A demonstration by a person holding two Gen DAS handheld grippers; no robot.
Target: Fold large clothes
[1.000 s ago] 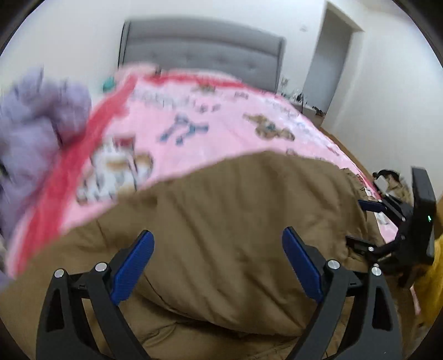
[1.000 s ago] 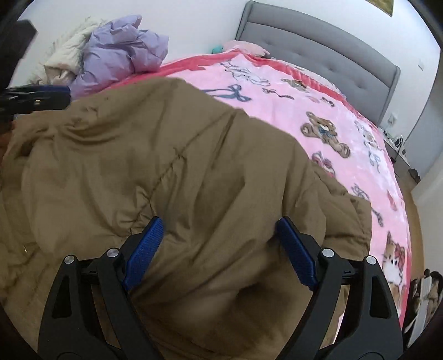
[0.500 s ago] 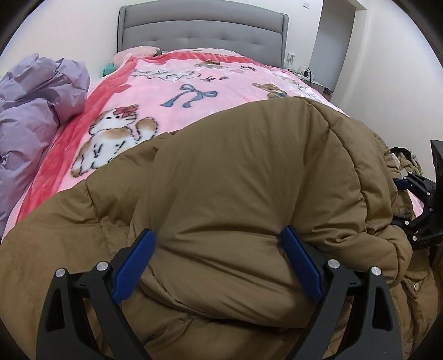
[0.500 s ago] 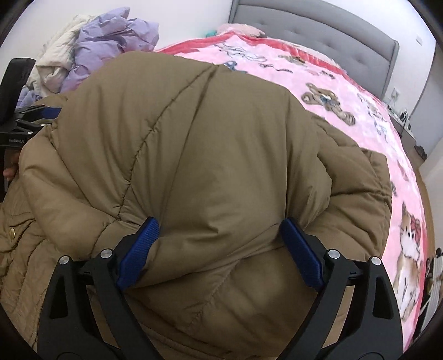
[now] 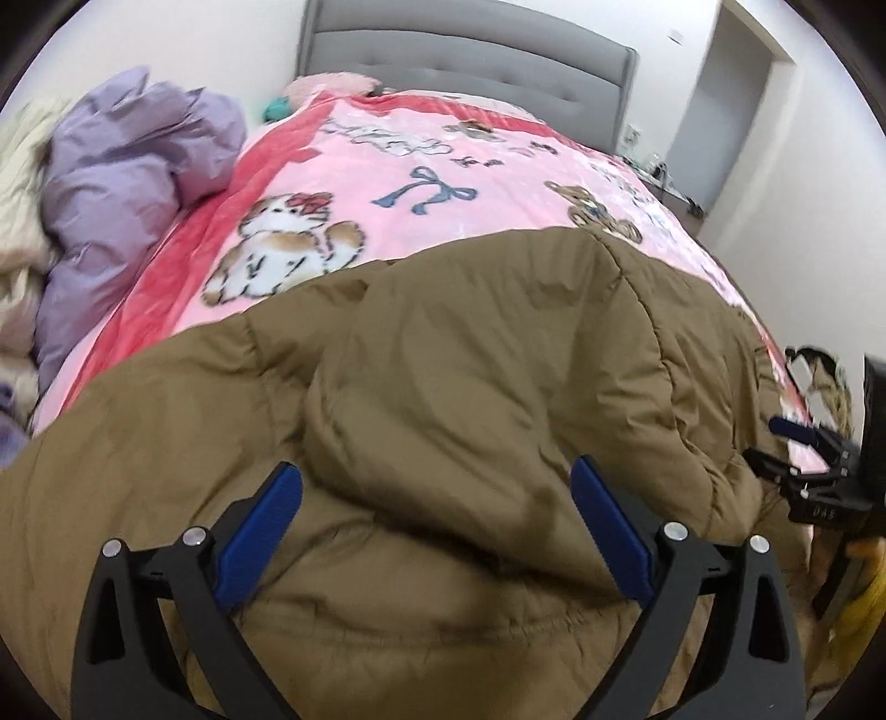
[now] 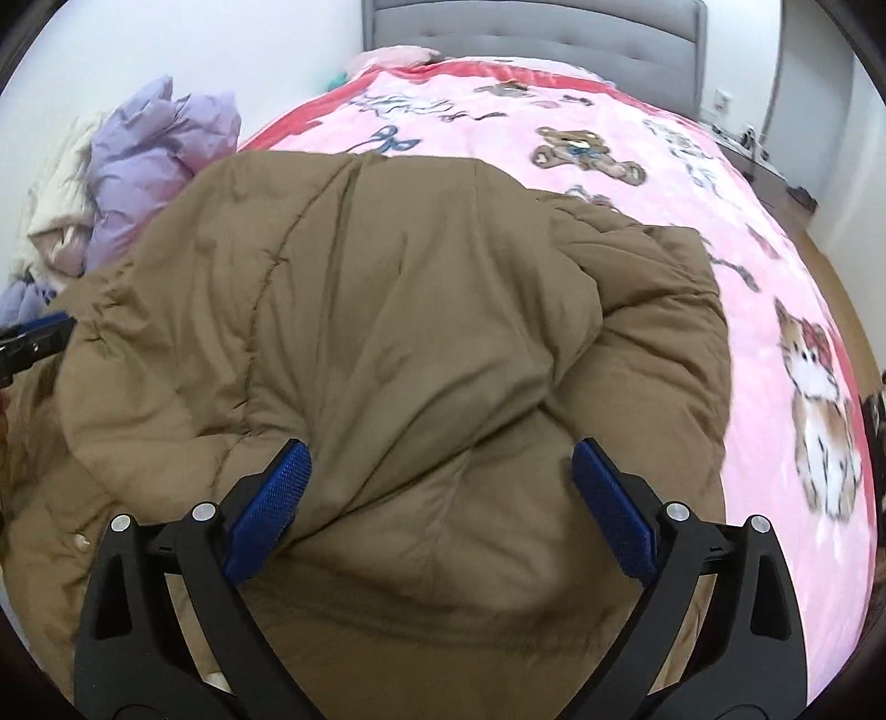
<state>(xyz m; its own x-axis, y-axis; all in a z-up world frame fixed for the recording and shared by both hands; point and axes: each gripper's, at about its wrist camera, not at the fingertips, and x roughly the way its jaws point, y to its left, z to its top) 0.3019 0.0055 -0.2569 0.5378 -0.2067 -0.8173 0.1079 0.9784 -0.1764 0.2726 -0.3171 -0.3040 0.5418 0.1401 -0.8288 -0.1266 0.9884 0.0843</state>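
A large brown padded coat lies bunched on the pink blanket; it also fills the right wrist view. My left gripper is open, its blue pads on either side of a puffed fold of the coat. My right gripper is open too, with a bulge of the coat between its pads. The right gripper also shows at the right edge of the left wrist view. The left gripper's tip peeks in at the left edge of the right wrist view.
The pink cartoon-print blanket covers the bed up to a grey headboard. A lilac jacket and cream clothes are piled at the left. A doorway and bedside clutter stand at the right.
The coat's raised bulge has dropped lower and flattened. Both cameras show more of the pink blanket beyond it. Both grippers stay open.
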